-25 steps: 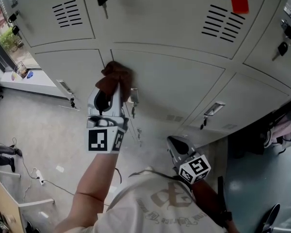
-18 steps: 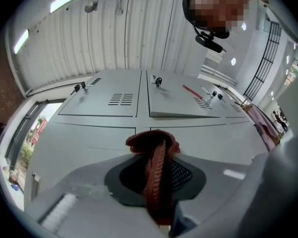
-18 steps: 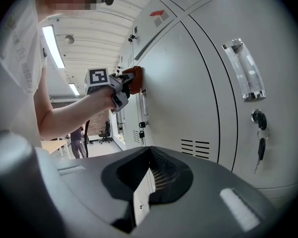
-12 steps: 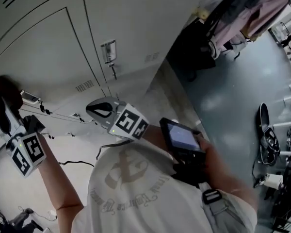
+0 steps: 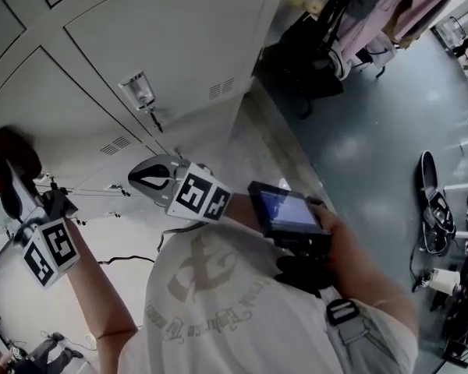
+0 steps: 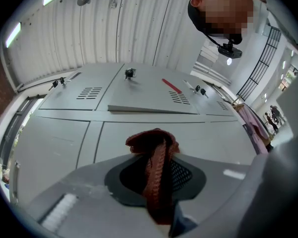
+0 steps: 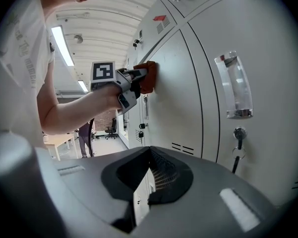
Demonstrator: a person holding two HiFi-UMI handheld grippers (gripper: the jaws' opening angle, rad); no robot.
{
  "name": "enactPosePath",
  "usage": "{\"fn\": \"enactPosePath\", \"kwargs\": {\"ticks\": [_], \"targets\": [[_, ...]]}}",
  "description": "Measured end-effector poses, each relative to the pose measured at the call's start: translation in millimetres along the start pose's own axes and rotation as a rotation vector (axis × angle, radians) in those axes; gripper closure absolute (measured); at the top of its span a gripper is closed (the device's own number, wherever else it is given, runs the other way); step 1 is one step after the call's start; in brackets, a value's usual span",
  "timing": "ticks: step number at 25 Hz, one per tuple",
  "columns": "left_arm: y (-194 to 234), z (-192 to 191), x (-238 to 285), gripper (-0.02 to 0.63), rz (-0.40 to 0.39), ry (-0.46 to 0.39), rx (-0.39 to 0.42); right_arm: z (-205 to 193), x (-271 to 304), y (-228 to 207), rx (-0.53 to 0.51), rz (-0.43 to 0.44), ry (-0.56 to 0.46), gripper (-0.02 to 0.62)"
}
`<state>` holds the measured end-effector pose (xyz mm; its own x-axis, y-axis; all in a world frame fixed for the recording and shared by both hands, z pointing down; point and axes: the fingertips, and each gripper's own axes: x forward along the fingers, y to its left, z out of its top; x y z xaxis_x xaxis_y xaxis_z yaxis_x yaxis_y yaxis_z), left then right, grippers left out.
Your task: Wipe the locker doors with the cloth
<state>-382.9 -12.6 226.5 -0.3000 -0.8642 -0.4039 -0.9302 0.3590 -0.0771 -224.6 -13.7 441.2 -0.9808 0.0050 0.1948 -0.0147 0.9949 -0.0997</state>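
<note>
A reddish-brown cloth point(image 5: 8, 156) is bunched against a grey locker door point(image 5: 164, 45) at the far left of the head view. My left gripper point(image 5: 10, 179) is shut on the cloth point(image 6: 154, 150), which hangs down between its jaws. The right gripper view shows the same cloth point(image 7: 149, 77) pressed flat to a door point(image 7: 179, 98). My right gripper point(image 5: 136, 181) hovers near the lower lockers, well right of the cloth. Its jaws point(image 7: 149, 155) meet at the tips with nothing between them.
A clear door handle point(image 7: 233, 86) with a key point(image 7: 238, 135) below it is close by on the right. A small screen point(image 5: 285, 209) rides behind the right gripper. Hanging clothes point(image 5: 390, 14) and dark gear point(image 5: 433, 201) stand on the floor to the right.
The head view has swung right and down, so the cloth and left gripper now sit at the left edge. The right gripper has risen closer to the lockers. The cloth stays gripped.
</note>
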Motion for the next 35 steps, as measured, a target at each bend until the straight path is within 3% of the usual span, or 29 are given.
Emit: {"fn": "enactPosePath", "kwargs": {"ticks": [10,17,28,32,35], "targets": [[-60.8,3.7,17.7,0.528,-0.053,0.025,0.001,1.0,-30.5,-23.4,0.017,0.001,-0.004,0.588],[-107.7,5.2,33.5,0.526,-0.142,0.044,-0.016,9.1,-45.7,-38.0,0.009,-0.018,-0.024,0.588],[-156.7,-1.2,42.7,0.525,-0.221,0.085,-0.057,10.9,-68.9,-41.8,-0.001,-0.024,-0.029,0.588],[-173.3,8.1,39.3,0.525,-0.210,0.064,-0.048,11.5,-84.4,-40.5,-0.006,-0.010,-0.043,0.588],[-193.3,22.5,22.9,0.525,-0.187,0.023,0.014,4.8,-109.5,-32.9,-0.004,0.033,-0.078,0.588]]}}
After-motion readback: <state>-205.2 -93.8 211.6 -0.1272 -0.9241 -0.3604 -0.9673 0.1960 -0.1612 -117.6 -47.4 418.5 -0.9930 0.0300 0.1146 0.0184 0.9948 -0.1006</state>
